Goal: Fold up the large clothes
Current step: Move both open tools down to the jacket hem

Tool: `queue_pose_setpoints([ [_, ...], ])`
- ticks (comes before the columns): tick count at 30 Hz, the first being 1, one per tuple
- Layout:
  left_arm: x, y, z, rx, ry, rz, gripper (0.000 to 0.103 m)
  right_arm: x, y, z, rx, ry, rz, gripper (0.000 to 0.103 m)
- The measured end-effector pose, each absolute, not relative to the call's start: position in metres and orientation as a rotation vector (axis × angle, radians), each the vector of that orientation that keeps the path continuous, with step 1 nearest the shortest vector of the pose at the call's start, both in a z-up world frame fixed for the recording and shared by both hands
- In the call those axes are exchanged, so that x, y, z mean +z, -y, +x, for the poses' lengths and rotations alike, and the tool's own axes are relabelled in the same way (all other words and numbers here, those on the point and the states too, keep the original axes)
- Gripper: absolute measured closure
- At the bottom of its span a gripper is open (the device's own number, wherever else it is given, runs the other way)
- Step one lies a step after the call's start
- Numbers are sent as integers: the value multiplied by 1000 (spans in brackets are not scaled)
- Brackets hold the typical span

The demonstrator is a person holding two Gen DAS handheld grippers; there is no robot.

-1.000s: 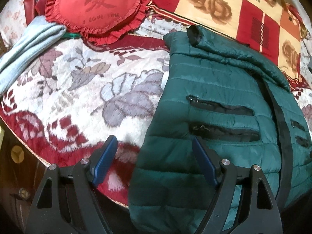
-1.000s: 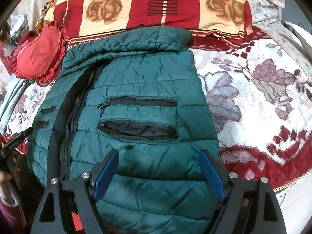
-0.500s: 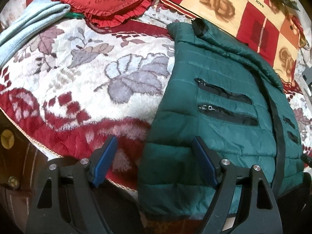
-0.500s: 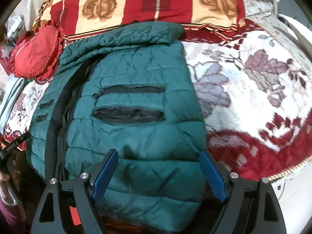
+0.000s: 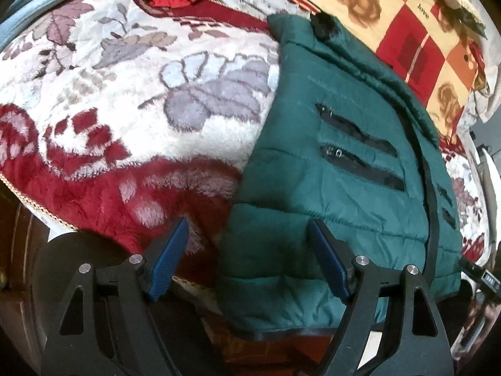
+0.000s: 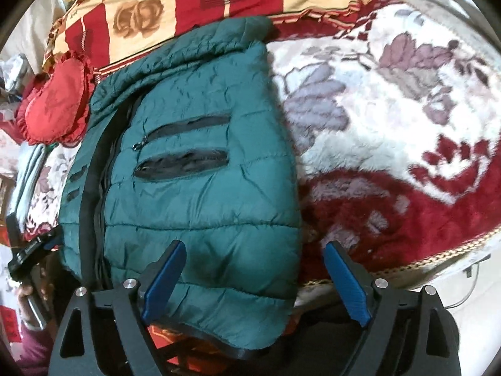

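left gripper (image 5: 247, 260) wide over green jacket (image 5: 341, 169) hem corner, not touching.

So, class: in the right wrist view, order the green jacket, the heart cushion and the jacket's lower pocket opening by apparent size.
1. green jacket
2. heart cushion
3. lower pocket opening, narrower than the cushion, though nearer the camera.

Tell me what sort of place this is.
Most likely a bedroom at home. A green puffer jacket lies on a plush floral blanket spread over what looks like a bed, with a rose-patterned pillow and a red heart-shaped cushion at its far end.
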State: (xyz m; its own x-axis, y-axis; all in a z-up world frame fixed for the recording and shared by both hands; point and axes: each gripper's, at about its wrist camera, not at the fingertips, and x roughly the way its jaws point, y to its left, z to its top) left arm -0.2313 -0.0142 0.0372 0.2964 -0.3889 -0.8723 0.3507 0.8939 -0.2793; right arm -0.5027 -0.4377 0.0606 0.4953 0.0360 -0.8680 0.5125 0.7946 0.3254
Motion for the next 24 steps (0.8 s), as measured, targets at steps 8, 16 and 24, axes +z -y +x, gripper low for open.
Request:
queue_pose_setpoints([
  [8, 28, 16, -231, -509, -1183, -25, 23, 48, 429, -495, -194, -1054, 650, 15],
  [16, 21, 17, -236, -535, -1190, -20, 19, 43, 423, -485, -175, -1068, 626, 13],
  [24, 18, 20, -242, -544, -1190, -7, 19, 48, 416, -486, -150, -1038, 618, 22],
])
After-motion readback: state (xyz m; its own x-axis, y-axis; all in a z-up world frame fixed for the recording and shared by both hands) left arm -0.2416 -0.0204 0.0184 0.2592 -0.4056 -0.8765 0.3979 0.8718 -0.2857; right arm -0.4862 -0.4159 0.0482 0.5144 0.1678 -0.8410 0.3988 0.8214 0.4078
